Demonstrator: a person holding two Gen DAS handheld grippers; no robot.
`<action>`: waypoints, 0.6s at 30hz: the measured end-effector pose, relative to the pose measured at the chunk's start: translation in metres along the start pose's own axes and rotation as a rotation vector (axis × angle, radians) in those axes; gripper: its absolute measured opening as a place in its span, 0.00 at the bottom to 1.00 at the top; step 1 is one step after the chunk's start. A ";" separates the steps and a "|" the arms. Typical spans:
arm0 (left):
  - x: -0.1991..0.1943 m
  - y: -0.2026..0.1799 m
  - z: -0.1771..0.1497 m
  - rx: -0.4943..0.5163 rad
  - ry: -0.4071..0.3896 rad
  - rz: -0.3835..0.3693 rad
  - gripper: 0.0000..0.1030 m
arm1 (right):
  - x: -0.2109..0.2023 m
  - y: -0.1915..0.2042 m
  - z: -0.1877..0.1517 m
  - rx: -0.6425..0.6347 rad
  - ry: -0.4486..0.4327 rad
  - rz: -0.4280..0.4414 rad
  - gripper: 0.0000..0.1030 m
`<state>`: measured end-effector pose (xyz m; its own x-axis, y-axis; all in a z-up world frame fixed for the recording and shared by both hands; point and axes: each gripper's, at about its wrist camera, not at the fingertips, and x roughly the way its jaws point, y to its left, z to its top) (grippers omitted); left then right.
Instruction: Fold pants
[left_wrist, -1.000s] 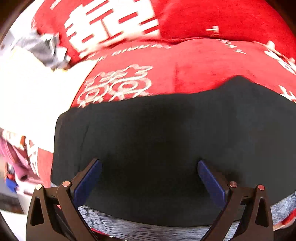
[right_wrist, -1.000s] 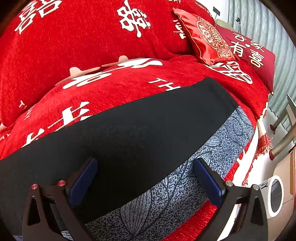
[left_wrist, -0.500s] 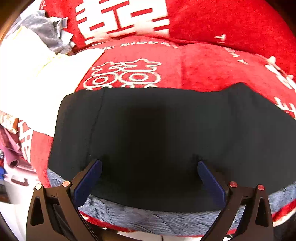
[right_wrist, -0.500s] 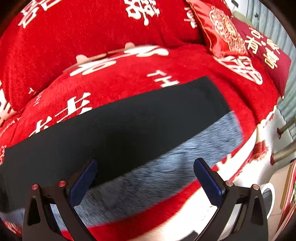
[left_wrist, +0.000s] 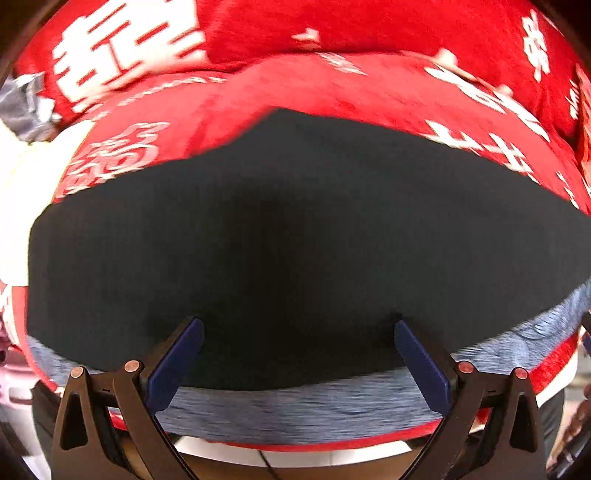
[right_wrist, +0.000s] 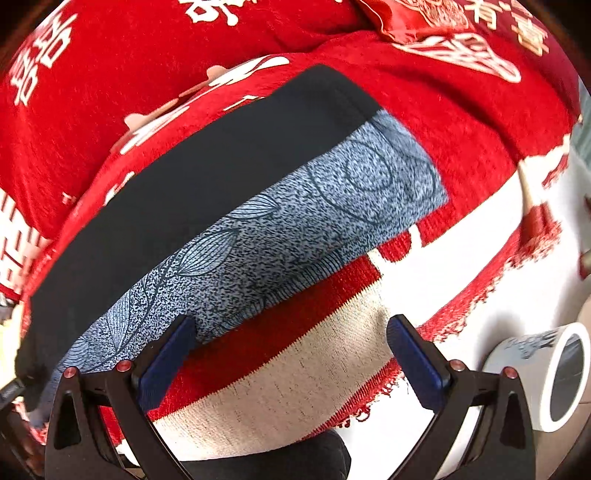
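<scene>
**Both grippers empty over the pants**

Your left gripper has its jaws spread, holding nothing; so does your right gripper. The pants lie flat across mid-frame on the red blanket, atop a blue-grey patterned cloth.

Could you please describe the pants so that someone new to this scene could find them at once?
Find the red sofa cover with white characters. Across its seat lies a long flat strip, the pants. Unlike anything nearby, they are black along the far side and speckled blue-grey with leaf outlines along the near edge.
</scene>
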<state>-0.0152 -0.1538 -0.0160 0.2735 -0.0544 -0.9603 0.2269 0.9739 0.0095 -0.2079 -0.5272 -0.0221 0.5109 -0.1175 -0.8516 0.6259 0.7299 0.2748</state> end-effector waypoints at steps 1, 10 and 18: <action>0.000 -0.011 0.001 0.012 -0.006 0.005 1.00 | 0.001 -0.005 -0.002 0.018 0.000 0.027 1.00; 0.004 -0.097 0.032 0.067 0.035 -0.017 1.00 | -0.004 -0.020 -0.004 0.032 -0.094 0.204 1.00; 0.003 -0.143 0.040 0.101 0.040 -0.018 1.00 | -0.002 -0.018 -0.002 0.017 -0.112 0.309 1.00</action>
<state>-0.0089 -0.3021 -0.0090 0.2312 -0.0607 -0.9710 0.3252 0.9455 0.0183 -0.2211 -0.5394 -0.0265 0.7396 0.0337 -0.6722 0.4400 0.7316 0.5207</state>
